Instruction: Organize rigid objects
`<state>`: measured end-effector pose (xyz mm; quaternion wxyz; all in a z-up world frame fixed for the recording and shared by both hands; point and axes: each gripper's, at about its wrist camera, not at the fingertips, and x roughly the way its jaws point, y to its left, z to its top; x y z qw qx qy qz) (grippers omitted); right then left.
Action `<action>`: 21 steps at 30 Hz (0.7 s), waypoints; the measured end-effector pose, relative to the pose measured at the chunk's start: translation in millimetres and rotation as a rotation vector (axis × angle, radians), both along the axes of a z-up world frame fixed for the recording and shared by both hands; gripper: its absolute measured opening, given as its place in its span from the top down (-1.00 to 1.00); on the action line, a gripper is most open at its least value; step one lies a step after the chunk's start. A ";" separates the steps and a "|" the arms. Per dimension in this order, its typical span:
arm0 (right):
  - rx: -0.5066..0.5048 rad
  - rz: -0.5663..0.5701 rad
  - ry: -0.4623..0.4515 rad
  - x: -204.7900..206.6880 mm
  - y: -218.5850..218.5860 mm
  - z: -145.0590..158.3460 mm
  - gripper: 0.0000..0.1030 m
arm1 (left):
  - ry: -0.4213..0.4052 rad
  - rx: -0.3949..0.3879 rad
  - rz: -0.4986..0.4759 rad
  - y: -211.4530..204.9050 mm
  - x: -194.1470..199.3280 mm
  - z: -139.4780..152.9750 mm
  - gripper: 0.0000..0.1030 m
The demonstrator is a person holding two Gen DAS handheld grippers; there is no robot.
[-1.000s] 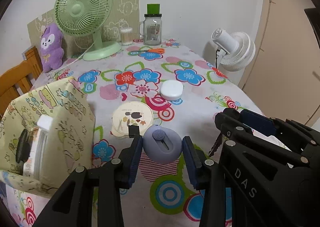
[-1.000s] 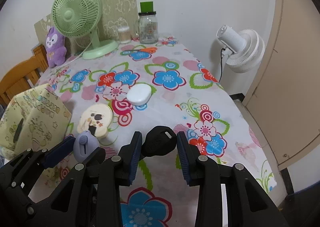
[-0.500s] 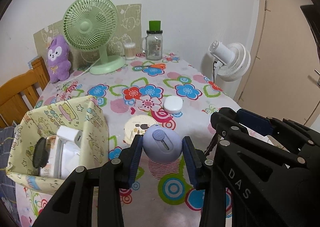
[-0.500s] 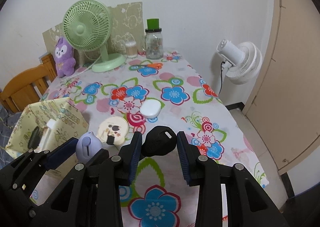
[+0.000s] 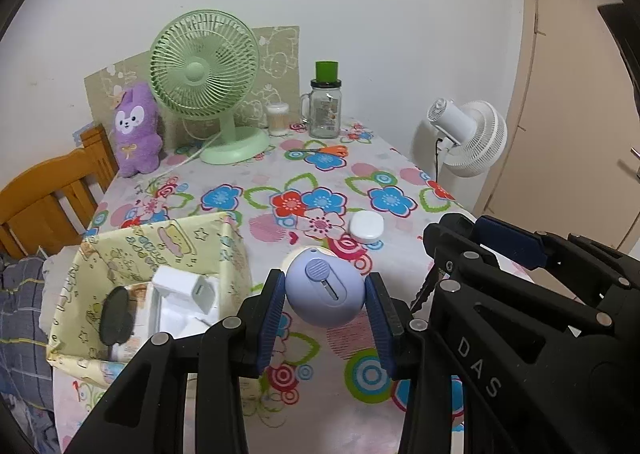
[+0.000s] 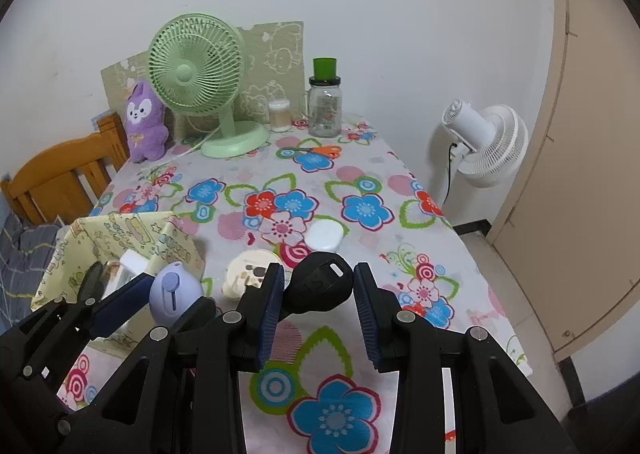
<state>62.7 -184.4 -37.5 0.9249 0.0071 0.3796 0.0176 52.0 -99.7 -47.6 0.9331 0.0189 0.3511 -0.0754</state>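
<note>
Open-topped yellow box (image 5: 236, 254) left, white case (image 5: 366, 227) ahead, bare cloth between

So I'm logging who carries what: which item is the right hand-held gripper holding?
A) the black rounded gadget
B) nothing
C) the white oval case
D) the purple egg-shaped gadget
A: the right hand-held gripper is clamped on the black rounded gadget, while the left hand-held gripper has the purple egg-shaped gadget.

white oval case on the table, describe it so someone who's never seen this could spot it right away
Start at the floral tablecloth, right of the yellow box. The white oval case lies flat beside the red and blue flowers, just beyond the cream round case. It is plain glossy white with no print.
</note>
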 end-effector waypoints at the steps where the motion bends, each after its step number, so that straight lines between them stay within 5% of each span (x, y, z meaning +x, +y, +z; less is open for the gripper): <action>1: 0.001 0.003 -0.002 0.3 2.1 1.6 0.25 | -0.001 0.000 0.003 1.8 0.3 1.1 0.19; 21: 0.014 0.079 -0.020 10.9 50.5 14.6 0.25 | -0.010 0.004 0.070 50.0 3.9 13.3 0.19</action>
